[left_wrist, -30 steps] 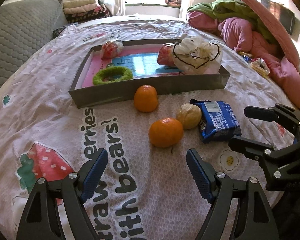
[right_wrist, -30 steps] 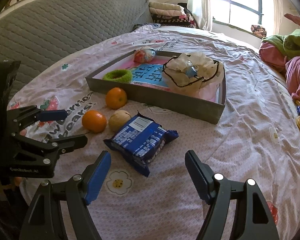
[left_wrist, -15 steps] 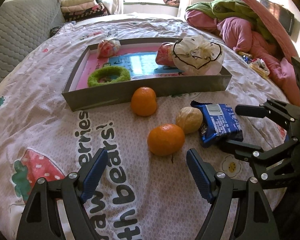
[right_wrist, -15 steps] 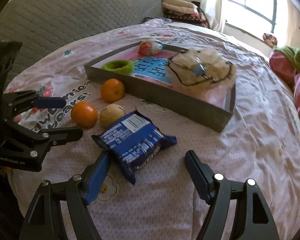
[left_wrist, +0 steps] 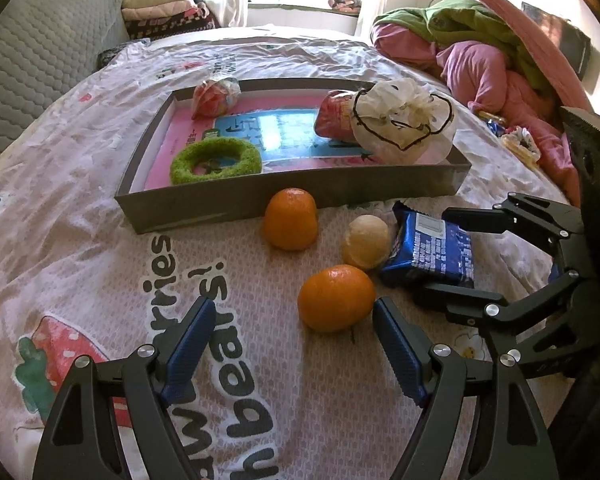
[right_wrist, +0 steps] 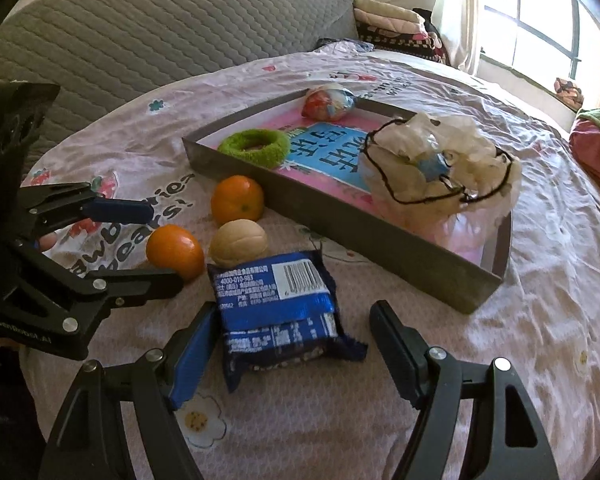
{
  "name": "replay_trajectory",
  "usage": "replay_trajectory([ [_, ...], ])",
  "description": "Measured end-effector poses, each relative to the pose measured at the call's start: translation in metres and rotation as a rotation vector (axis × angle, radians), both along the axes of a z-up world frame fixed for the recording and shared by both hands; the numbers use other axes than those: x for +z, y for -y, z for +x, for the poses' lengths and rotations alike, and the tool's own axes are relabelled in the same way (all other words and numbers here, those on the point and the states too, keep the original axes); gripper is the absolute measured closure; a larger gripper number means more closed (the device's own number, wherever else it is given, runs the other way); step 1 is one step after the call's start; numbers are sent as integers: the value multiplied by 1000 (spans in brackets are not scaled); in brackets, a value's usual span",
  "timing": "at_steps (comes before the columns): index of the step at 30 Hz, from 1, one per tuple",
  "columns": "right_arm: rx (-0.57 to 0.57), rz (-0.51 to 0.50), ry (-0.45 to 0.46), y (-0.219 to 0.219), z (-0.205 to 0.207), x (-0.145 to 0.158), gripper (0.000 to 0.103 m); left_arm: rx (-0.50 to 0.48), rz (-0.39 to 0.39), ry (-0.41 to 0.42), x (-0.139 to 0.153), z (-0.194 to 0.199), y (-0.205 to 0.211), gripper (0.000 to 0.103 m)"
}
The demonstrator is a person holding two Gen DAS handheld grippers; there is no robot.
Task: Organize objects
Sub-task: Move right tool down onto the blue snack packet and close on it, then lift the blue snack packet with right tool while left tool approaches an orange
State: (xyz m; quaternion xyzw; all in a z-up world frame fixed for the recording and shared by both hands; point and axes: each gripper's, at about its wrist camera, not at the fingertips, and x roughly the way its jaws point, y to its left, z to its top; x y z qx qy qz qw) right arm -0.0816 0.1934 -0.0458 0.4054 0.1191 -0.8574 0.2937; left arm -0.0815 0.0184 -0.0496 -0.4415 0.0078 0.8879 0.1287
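Observation:
On the bed lie two oranges, the near orange (left_wrist: 335, 298) (right_wrist: 176, 251) and the far orange (left_wrist: 291, 218) (right_wrist: 237, 199), a pale walnut-like ball (left_wrist: 366, 236) (right_wrist: 239, 243) and a blue snack packet (left_wrist: 430, 250) (right_wrist: 278, 312). A grey tray (left_wrist: 220, 208) (right_wrist: 340, 236) behind them holds a green ring (left_wrist: 215, 160) (right_wrist: 255, 147), a red wrapped ball (left_wrist: 214, 94) (right_wrist: 328, 102) and a white bag (left_wrist: 404, 118) (right_wrist: 440, 164). My left gripper (left_wrist: 290, 332) (right_wrist: 156, 244) is open just before the near orange. My right gripper (right_wrist: 292, 340) (left_wrist: 448, 256) is open, its fingers on either side of the blue packet.
A grey quilted headboard (right_wrist: 140, 28) stands at the left. Pink and green bedding (left_wrist: 496, 52) is piled at the right, with small packets (left_wrist: 520, 142) beside it. Folded blankets (left_wrist: 164, 12) lie under the window.
Both grippers have moved forward. The left one has come close to the near orange. The right one now straddles the blue packet. Nothing on the bed has moved.

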Motion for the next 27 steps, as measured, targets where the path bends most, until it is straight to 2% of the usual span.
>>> replay_trajectory([
  [2,6,-6,3,2,-2,-1,28,1,1,2,-1,-3,0,21],
  [6,25,-17,6,5,-3,-2,40,-3,3,7,-3,-7,-1,21],
  [9,33,-16,-1,6,-1,-1,45,-4,14,13,-5,-10,-1,21],
  [18,0,-31,-6,3,0,1,46,3,48,25,-8,-16,1,21],
  [24,-32,-56,-14,-4,1,4,46,1,43,17,-8,-16,-2,22],
  [27,-35,-62,-23,-3,2,6,46,3,45,14,-8,-16,-2,26],
])
